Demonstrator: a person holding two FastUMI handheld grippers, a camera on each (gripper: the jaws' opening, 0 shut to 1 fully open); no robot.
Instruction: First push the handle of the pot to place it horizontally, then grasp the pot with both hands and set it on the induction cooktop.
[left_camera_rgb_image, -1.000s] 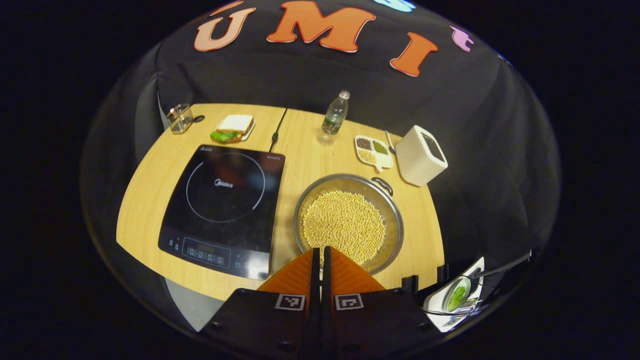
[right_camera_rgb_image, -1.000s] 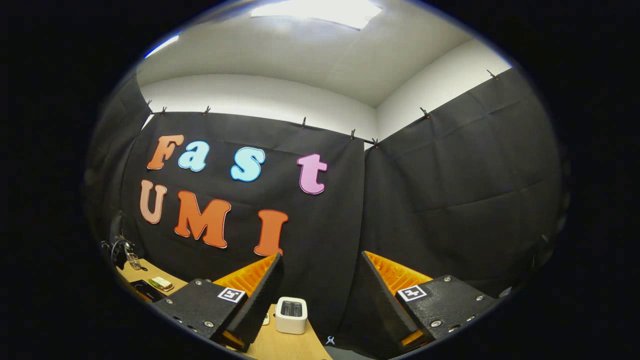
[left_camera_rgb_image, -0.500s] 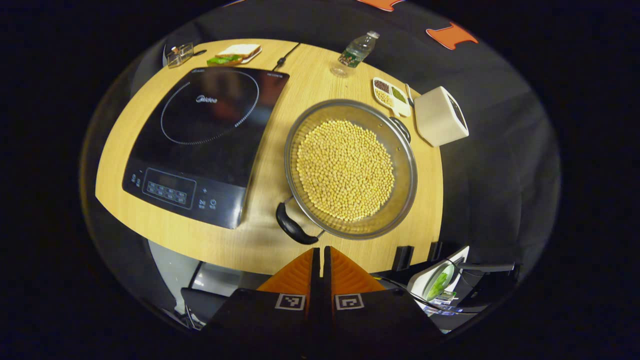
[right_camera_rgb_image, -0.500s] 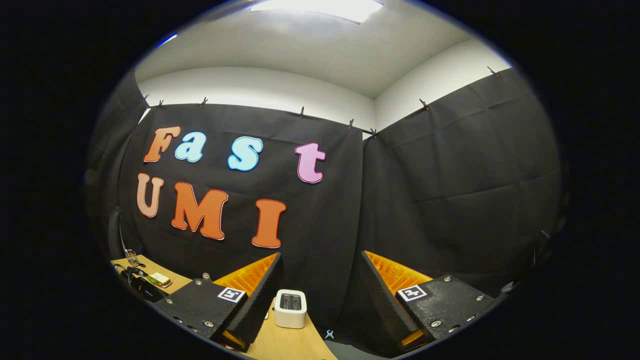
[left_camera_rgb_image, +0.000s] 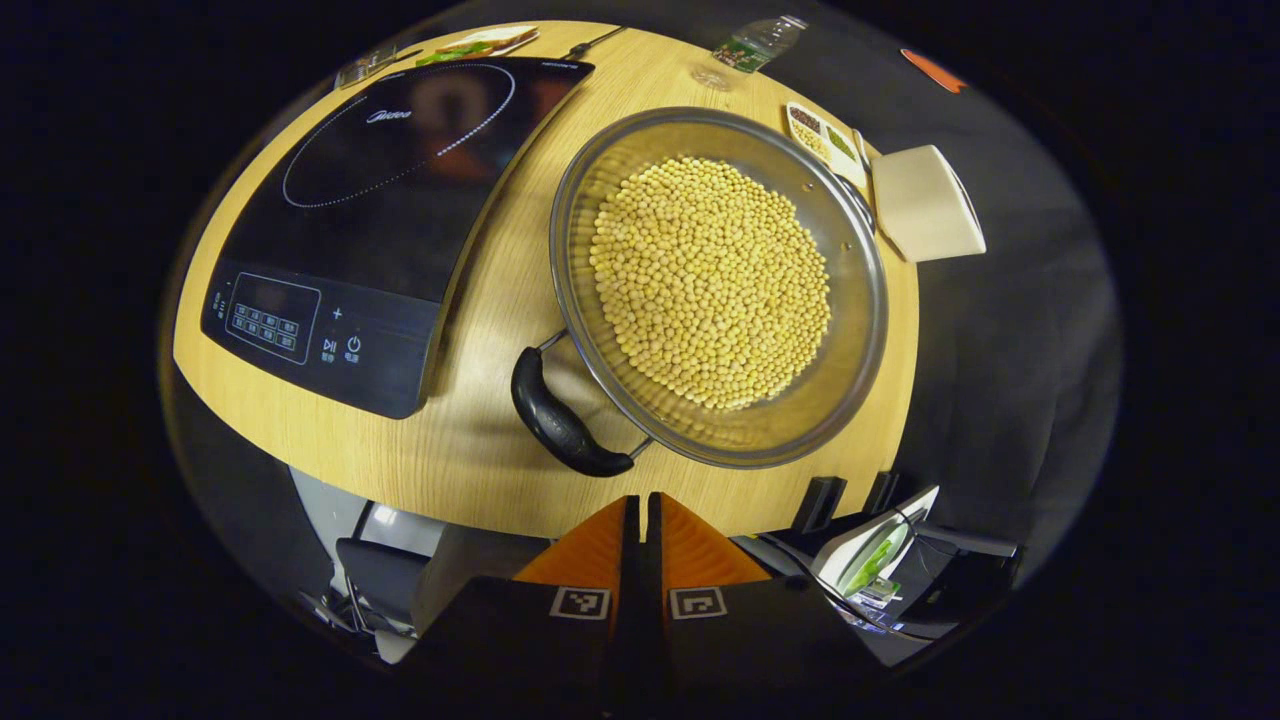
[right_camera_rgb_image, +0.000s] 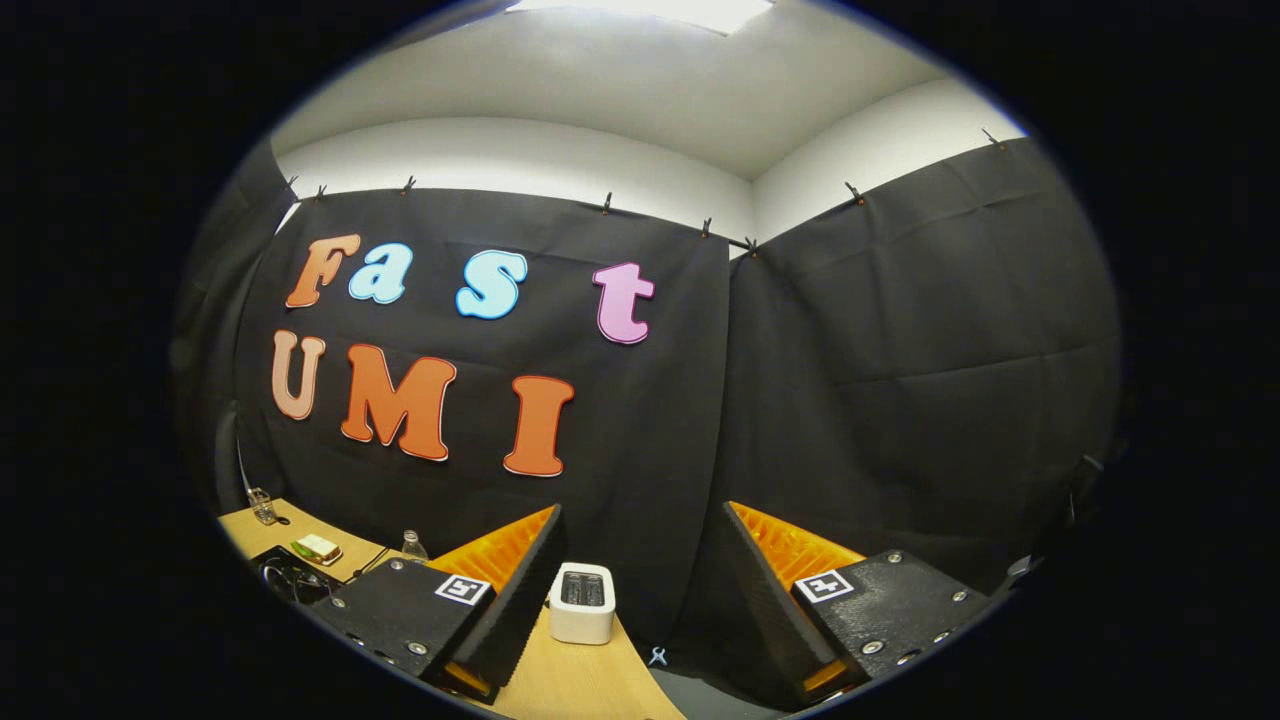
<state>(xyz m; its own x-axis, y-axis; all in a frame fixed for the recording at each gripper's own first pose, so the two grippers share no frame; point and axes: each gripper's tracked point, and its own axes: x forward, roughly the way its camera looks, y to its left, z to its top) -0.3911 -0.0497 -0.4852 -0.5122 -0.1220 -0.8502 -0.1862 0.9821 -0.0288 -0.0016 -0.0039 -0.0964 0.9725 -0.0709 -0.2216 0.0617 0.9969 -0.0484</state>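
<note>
Left hand-held gripper (left_camera_rgb_image: 640, 505): you held it with fingers pressed together, gripping nothing, above the near edge of the surface (left_camera_rgb_image: 470, 470), pointing down toward the pot's near handle (left_camera_rgb_image: 556, 425).

Right hand-held gripper (right_camera_rgb_image: 640, 560): you held it with fingers spread wide and empty, raised and facing the booth wall, over the far corner of the surface by the white box (right_camera_rgb_image: 582, 602).

Pot (left_camera_rgb_image: 860, 300): round, metal, shallow, filled with yellow beans (left_camera_rgb_image: 710, 280). It sat on the surface just right of the cooktop (left_camera_rgb_image: 390, 200), apart from it. Its near handle, black and curved, pointed toward the lower left in the left gripper view; the far handle showed as a sliver at the upper right rim.

Cooktop: black glass, flat on the surface, control panel at its near edge, bare on top.

White box (left_camera_rgb_image: 928, 205): stood beyond the pot, at the right.

Divided dish (left_camera_rgb_image: 825, 135): lay between pot and box, holding small portions of grains.

Bottle (left_camera_rgb_image: 755, 45): clear plastic, at the far edge.

Sandwich (left_camera_rgb_image: 480, 42): on a plate behind the cooktop.
</note>
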